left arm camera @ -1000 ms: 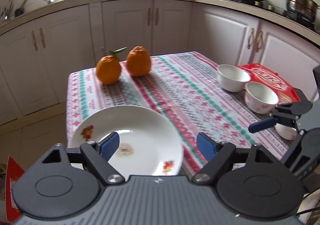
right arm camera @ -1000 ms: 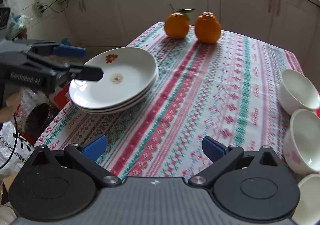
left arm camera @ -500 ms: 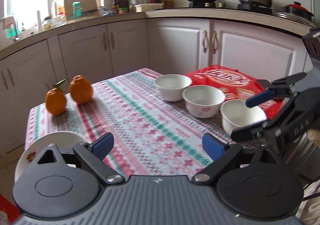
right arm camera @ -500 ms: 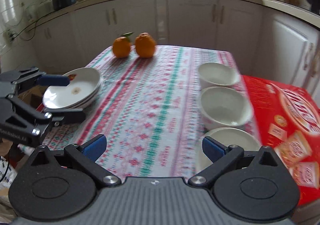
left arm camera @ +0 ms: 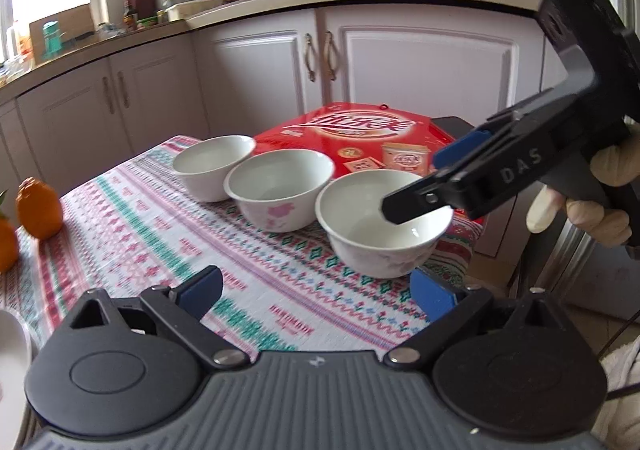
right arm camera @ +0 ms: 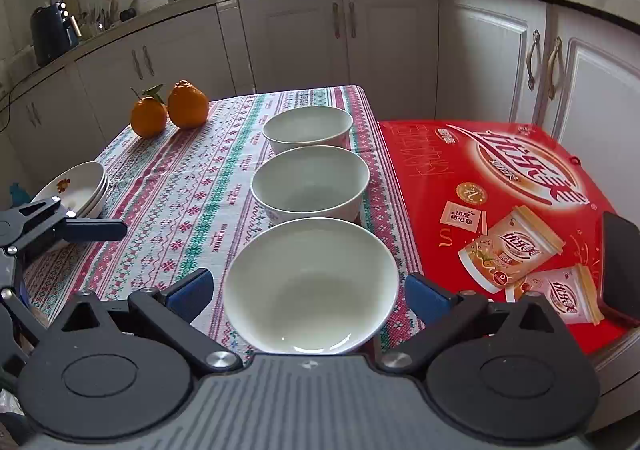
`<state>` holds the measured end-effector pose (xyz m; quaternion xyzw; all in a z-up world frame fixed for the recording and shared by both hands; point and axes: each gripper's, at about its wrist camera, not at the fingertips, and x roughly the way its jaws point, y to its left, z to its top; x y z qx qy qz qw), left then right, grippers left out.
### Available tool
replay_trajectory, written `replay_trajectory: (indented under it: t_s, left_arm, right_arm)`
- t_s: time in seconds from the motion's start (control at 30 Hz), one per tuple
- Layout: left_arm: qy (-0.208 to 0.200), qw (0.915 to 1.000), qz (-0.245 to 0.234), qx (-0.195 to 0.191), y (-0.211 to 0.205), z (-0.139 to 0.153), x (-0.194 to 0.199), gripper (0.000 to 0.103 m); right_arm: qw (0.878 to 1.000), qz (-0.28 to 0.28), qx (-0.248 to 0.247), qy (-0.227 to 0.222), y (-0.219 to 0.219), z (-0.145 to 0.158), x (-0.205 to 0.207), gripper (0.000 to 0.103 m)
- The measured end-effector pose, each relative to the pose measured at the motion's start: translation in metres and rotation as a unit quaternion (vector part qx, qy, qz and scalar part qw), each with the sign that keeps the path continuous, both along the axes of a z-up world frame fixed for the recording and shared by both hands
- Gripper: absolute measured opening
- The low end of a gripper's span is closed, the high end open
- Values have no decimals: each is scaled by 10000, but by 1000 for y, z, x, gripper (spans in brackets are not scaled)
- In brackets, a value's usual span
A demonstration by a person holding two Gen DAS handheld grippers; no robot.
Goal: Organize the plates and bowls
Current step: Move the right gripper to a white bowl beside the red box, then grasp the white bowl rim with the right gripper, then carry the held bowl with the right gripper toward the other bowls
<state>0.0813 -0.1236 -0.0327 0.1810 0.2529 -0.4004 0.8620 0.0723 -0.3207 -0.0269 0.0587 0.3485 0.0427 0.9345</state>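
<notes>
White kitchen cabinets [right arm camera: 288,37] curve behind a desk [right arm camera: 188,201] covered with a striped, patterned cloth. Taking the red snack box [right arm camera: 500,185] as landmark: 3 white bowls stand in a row just beside its long edge, the far bowl [right arm camera: 307,127], the middle bowl [right arm camera: 310,182] and the near bowl [right arm camera: 311,284], each close to the next. 2 oranges [right arm camera: 170,111] sit well apart from the box, past the far bowl. A stack of plates [right arm camera: 76,189] lies at the desk edge opposite the box. The right tool [right arm camera: 308,292] is spread wide, with the near bowl between its blue pads and not pinched. The left tool [left arm camera: 316,288] has just been opening and stands spread over bare cloth, nothing between its pads.
</notes>
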Motion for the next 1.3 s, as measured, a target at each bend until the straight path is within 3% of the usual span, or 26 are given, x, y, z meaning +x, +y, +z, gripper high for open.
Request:
replay_trajectory:
  t_s: [0.43, 0.53, 0.87, 1.3]
  left_arm:
    - [311, 9979, -551, -96, -54, -26, 9, 96]
    - [354, 9978, -552, -113, -56, -28, 10, 89]
    - [325, 9978, -554, -172, -54, -29, 12, 85]
    - [444, 9975, -503, -202, -47, -25, 12, 85]
  right_arm:
    - [9994, 141, 299, 119, -18, -17, 17, 99]
    - [9990, 198, 392, 123, -23, -19, 19, 92]
    - [9970, 284, 673, 269, -36, -25, 28, 75]
    - [9961, 340, 737, 338, -31, -20, 27, 75]
